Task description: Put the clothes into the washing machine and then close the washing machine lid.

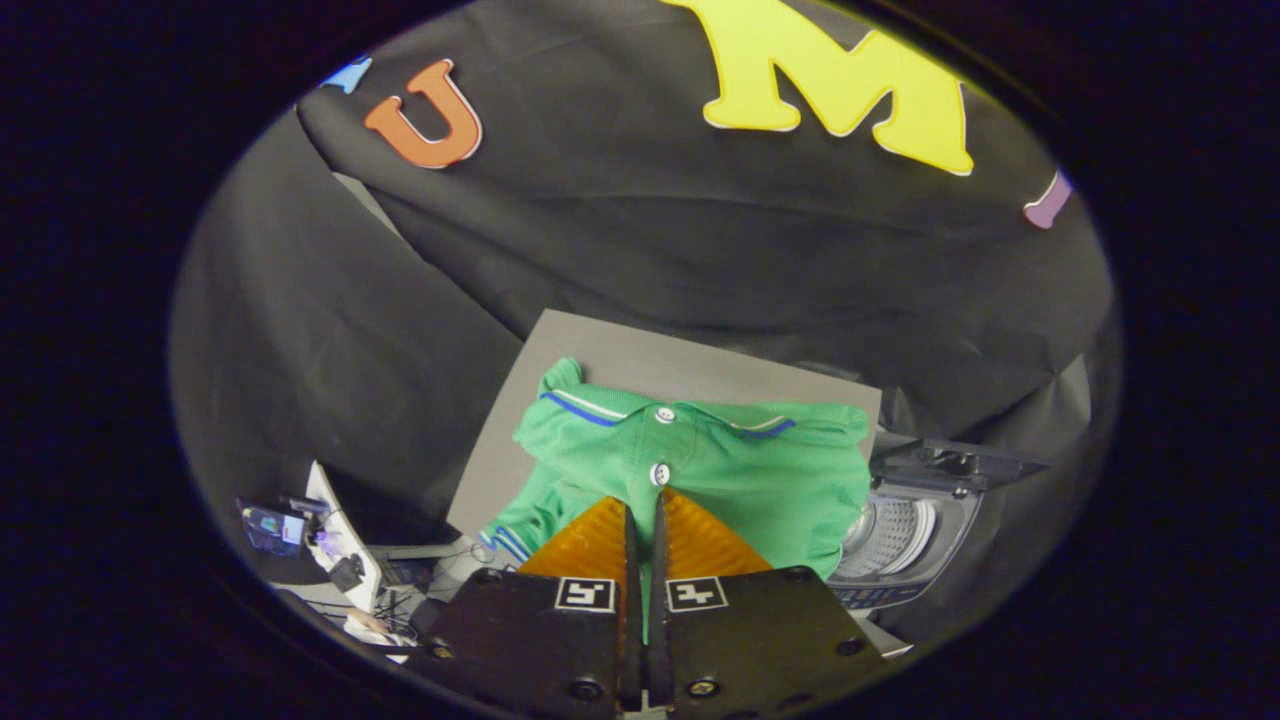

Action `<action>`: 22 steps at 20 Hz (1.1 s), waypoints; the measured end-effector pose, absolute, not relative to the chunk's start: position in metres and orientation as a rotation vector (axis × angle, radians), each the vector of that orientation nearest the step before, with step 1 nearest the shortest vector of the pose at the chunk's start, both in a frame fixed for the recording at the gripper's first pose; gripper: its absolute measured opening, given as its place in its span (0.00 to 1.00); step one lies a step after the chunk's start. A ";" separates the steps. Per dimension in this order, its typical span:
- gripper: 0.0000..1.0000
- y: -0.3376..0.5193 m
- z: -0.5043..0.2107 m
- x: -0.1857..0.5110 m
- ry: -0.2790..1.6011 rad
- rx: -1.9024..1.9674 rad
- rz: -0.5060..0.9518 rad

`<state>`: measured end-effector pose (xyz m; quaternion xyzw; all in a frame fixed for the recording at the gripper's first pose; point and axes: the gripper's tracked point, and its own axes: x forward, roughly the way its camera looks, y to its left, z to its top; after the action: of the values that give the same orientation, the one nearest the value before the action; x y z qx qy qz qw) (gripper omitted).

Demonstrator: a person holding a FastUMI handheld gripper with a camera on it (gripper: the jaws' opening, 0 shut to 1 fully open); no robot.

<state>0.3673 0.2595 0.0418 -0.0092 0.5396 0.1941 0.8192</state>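
A green polo shirt with white buttons and a blue-and-white trimmed collar hangs in front of me, lifted above the grey tabletop. My gripper is shut on the shirt's front placket, with a thin strip of green cloth pinched between both fingers. To the right of the shirt and lower down stands the small washing machine. Its lid is raised and the ribbed metal drum shows inside. The shirt covers the machine's left edge.
The grey tabletop reaches out beyond the shirt to the black cloth wall. Down to the left, past the table's edge, sits a desk with a small screen, cables and clutter.
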 end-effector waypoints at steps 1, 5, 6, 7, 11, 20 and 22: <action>0.06 0.258 0.052 0.365 1.133 -0.002 0.418; 0.06 0.247 0.096 0.354 1.072 0.063 0.424; 0.06 0.243 0.105 0.352 1.062 0.069 0.424; 0.06 0.237 0.114 0.352 1.044 0.075 0.418; 0.06 0.217 0.137 0.341 1.006 0.143 0.395; 0.06 0.154 0.192 0.306 0.902 0.161 0.308; 0.06 0.138 0.202 0.297 0.888 0.166 0.288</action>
<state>0.2969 0.1377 0.2023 0.0797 0.4274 0.1386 0.8898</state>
